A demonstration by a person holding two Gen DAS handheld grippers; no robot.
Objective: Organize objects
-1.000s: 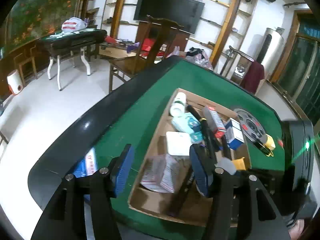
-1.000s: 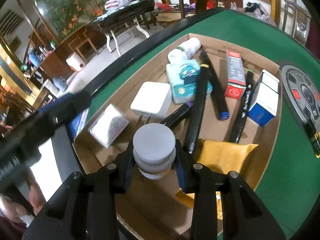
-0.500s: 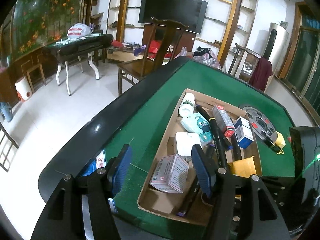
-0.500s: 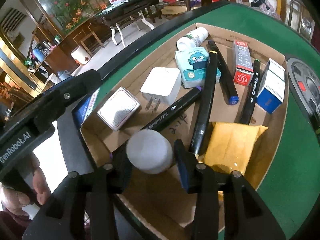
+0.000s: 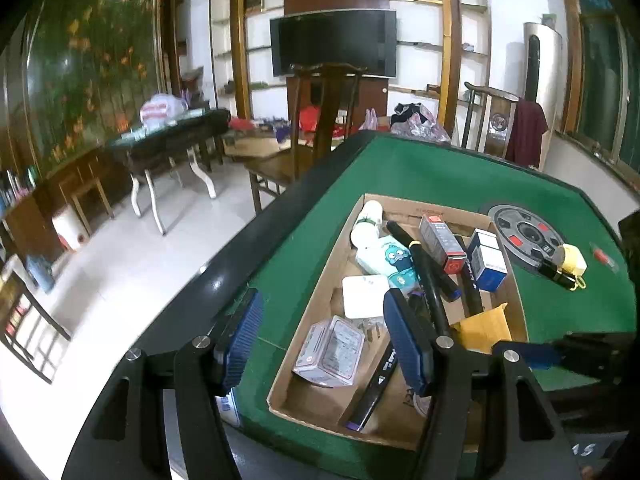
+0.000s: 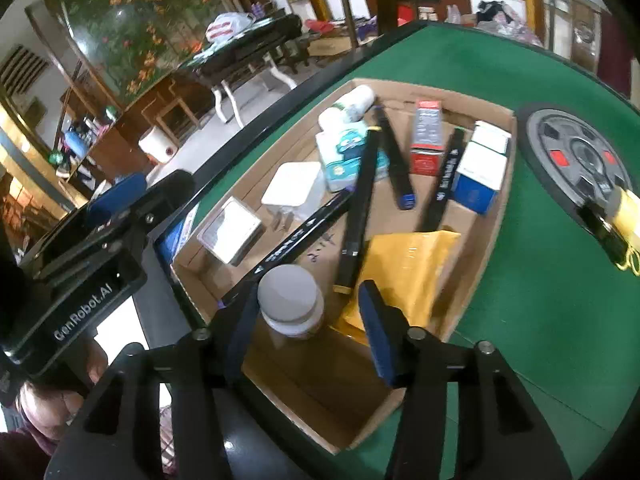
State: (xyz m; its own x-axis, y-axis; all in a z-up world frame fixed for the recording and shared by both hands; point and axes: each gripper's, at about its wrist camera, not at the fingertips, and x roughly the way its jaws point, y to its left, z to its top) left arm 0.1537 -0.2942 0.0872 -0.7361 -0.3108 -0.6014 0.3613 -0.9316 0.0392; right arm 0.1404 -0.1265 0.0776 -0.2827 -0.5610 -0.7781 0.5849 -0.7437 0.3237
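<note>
A shallow cardboard tray (image 6: 492, 240) lies on the green table and holds markers, small boxes, a white charger (image 6: 294, 188), a tissue pack, a white bottle and a yellow pouch (image 6: 408, 264). My right gripper (image 6: 308, 320) is open over the tray's near corner. A small jar with a grey lid (image 6: 290, 298) stands upright in the tray between its fingers, close to the left finger. My left gripper (image 5: 322, 338) is open and empty over the tray's left wall (image 5: 320, 292); a clear plastic box (image 5: 332, 350) lies just beyond it.
A grey round disc (image 6: 576, 156) is set in the table right of the tray, with a black and yellow object (image 6: 616, 216) on its edge. A blue card (image 6: 180, 232) lies on the table's black rim. A wooden chair (image 5: 316, 128) stands beyond the far edge.
My right gripper has opened and let go of the grey-lidded jar, which now stands in the tray. My left gripper has drawn back and risen; it stays open.
</note>
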